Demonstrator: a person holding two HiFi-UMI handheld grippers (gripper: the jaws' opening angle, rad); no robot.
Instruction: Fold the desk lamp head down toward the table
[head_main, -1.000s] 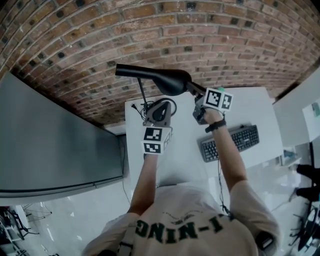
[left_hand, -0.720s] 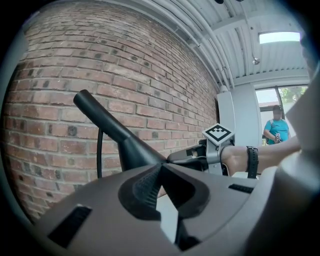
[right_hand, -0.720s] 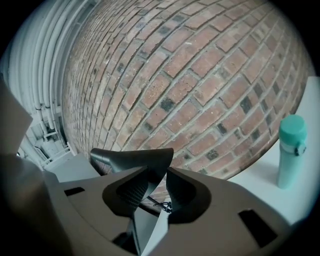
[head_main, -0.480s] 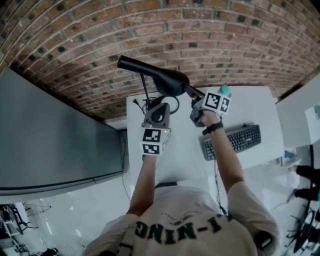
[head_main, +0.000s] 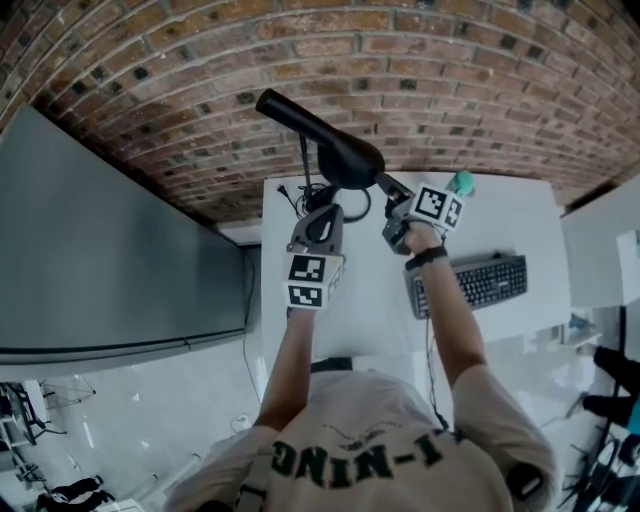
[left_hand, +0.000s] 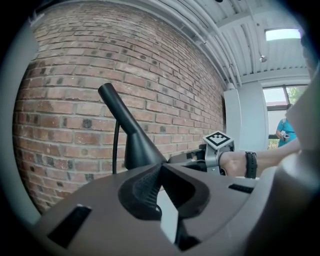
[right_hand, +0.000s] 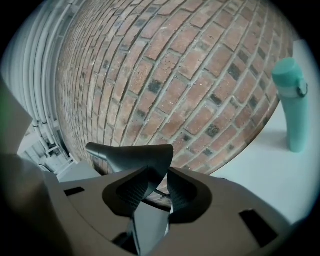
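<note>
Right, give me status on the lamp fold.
Right gripper shut on lamp head at its wide end; left gripper shut, empty. Lamp head tilted, not down yet. Bottle and keyboard off to the right, apart from it.

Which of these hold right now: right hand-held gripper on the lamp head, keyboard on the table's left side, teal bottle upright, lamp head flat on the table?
1. The right hand-held gripper is closed on the end of the lamp head. True.
2. The keyboard lies on the left side of the table. False: it lies on the right side, beside the person's right arm.
3. The teal bottle stands upright on the table. True.
4. The lamp head lies flat on the table. False: it is raised above it, slanting upward.
</note>
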